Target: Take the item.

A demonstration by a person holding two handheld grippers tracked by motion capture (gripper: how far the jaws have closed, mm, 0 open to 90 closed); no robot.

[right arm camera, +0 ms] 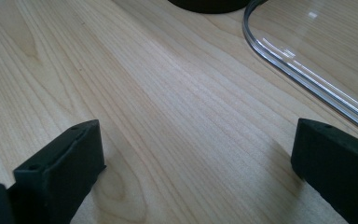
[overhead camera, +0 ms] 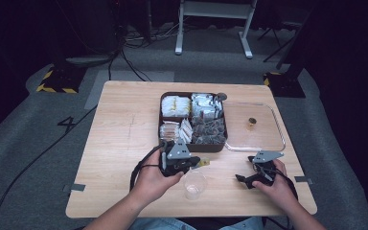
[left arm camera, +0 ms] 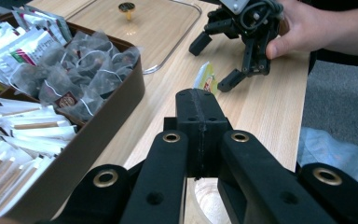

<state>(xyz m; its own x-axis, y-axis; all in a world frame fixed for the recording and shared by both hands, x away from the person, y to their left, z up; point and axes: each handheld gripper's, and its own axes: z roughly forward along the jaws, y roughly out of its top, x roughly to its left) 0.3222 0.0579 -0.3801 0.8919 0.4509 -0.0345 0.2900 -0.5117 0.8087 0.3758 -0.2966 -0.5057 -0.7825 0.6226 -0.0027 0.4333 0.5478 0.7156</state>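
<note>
My left gripper (overhead camera: 197,162) (left arm camera: 200,99) is held over the table's front middle, its jaws closed on a small yellow sachet (left arm camera: 206,78) (overhead camera: 204,163) that sticks out past the tips. Just below it stands a clear plastic cup (overhead camera: 194,185) (left arm camera: 206,200). My right gripper (overhead camera: 246,169) (right arm camera: 200,154) (left arm camera: 223,60) is open, low over the bare wood at the front right, with nothing between its fingers. A brown compartment box (overhead camera: 217,145) (left arm camera: 121,98) of tea bags (left arm camera: 81,65) and sachets sits at the table's centre.
A clear lid (overhead camera: 268,143) (right arm camera: 307,70) (left arm camera: 168,28) with a small knob (overhead camera: 252,122) lies flat to the right of the box, close to the right gripper. The wooden table (overhead camera: 124,143) has free room on its left half. Cables trail over the floor behind.
</note>
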